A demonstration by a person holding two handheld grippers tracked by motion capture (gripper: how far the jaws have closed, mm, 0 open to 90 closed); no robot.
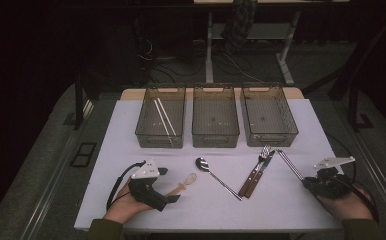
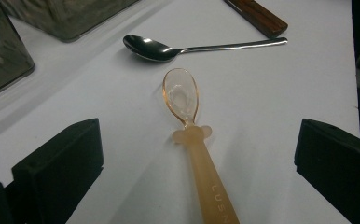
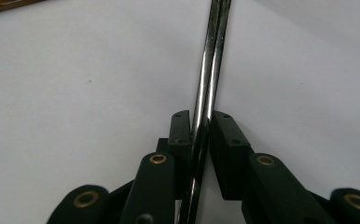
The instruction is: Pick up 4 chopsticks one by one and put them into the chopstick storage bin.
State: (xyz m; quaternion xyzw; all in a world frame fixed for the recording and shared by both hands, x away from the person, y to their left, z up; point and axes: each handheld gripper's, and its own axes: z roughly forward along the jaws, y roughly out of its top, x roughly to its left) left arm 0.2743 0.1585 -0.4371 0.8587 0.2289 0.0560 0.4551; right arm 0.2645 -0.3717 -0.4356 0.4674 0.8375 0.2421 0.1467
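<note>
White bench [image 1: 291, 200]. 3 smoky plastic bins in row at far edge: L bin [image 1: 160, 116] holds pale chopsticks [image 1: 164, 118]; mid bin [image 1: 215, 116] and R bin [image 1: 268, 114] look bare. Near edge: right tool [image 3: 198, 128] pinching metal chopsticks [image 1: 290, 163]; left tool [image 2: 194, 154] spread wide around orange baby spoon [image 2: 187, 121], not touching. Steel spoon [image 1: 216, 175], fork and knife [image 1: 255, 172] lie between.

table [image 1: 131, 130]: white
bins [image 1: 216, 117]: smoky translucent grey, fine grid pattern on the floors
chopsticks in left bin [image 1: 164, 117]: pale cream
metal chopsticks [image 3: 211, 70]: shiny silver
plastic spoon [image 2: 192, 130]: translucent peach-orange, clear bowl
metal spoon [image 2: 155, 47]: polished silver
knife and fork handles [image 1: 251, 179]: dark brown wood
right gripper [image 3: 199, 122]: black, brass rivets
left gripper [image 1: 170, 186]: black, grey plate
</note>
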